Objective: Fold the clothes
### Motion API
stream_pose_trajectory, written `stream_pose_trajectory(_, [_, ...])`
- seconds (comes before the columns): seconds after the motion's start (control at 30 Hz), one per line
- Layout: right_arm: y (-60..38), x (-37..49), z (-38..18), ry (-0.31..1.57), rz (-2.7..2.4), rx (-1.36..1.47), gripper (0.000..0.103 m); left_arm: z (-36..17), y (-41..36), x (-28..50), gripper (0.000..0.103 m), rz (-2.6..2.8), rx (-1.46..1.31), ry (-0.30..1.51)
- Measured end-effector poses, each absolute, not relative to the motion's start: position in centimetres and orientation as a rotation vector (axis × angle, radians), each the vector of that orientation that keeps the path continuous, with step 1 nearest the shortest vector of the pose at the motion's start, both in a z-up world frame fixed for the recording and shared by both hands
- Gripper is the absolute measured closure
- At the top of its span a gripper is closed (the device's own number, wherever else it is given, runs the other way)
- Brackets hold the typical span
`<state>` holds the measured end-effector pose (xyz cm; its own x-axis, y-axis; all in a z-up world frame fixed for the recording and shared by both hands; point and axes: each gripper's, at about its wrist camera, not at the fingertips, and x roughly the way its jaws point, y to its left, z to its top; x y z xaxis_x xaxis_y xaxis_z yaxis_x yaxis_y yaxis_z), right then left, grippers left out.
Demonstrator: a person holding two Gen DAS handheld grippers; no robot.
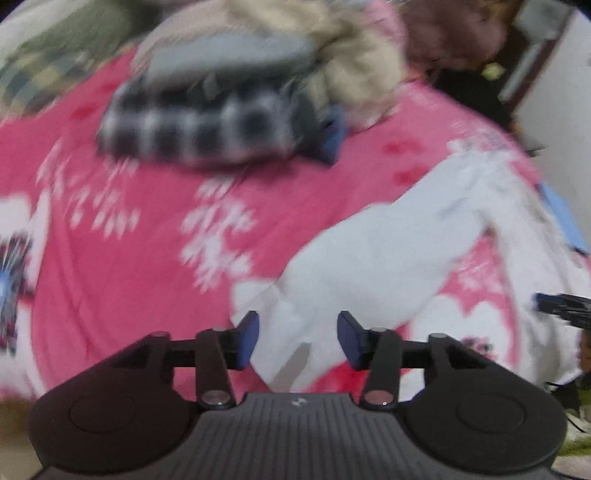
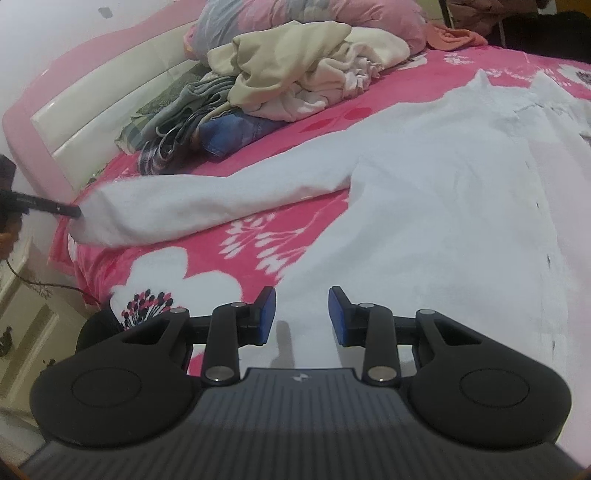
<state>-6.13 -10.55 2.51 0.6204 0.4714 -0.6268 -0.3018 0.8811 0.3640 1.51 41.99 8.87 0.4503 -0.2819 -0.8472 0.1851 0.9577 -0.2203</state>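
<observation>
A white long-sleeved shirt (image 2: 424, 206) lies spread flat on a pink flowered blanket (image 2: 166, 266). Its sleeve (image 2: 207, 206) stretches out to the left, towards the bed's edge. My left gripper (image 1: 298, 338) hovers open over the end of that sleeve (image 1: 388, 251), and the blurred cloth shows between its blue pads without being pressed. My right gripper (image 2: 302, 317) stands open just above the shirt's lower body, gripping nothing. From the right wrist view, a dark finger (image 2: 55, 207) of the left gripper reaches the sleeve's tip.
A heap of unfolded clothes (image 2: 280, 74) sits at the head of the bed, with a checked garment (image 1: 207, 129) at its front. A pink pillow (image 2: 314, 18) and the padded headboard (image 2: 92, 92) lie behind it. The bed's edge drops off at the left.
</observation>
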Motion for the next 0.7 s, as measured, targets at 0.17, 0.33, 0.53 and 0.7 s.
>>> stream_pose_trajectory(0.17, [-11.4, -6.3, 2.0, 0.798, 0.429, 0.244, 0.072, 7.7, 43.7, 0.7, 0.054, -0.187, -0.174, 1.065])
stream_pose_trajectory(0.33, [-12.6, -6.3, 2.3, 0.764, 0.405, 0.269, 0.072, 10.9, 43.6, 1.0, 0.054, -0.087, -0.192, 0.955])
stream_pose_trajectory(0.53, [-14.9, -5.9, 4.2, 0.680, 0.350, 0.286, 0.072, 15.0, 36.3, 3.5, 0.053, -0.185, -0.171, 0.811])
stream_pose_trajectory(0.7, [-17.9, -4.7, 8.1, 0.583, 0.272, 0.272, 0.072, 14.3, 27.5, 6.6, 0.052, -0.316, -0.172, 0.757])
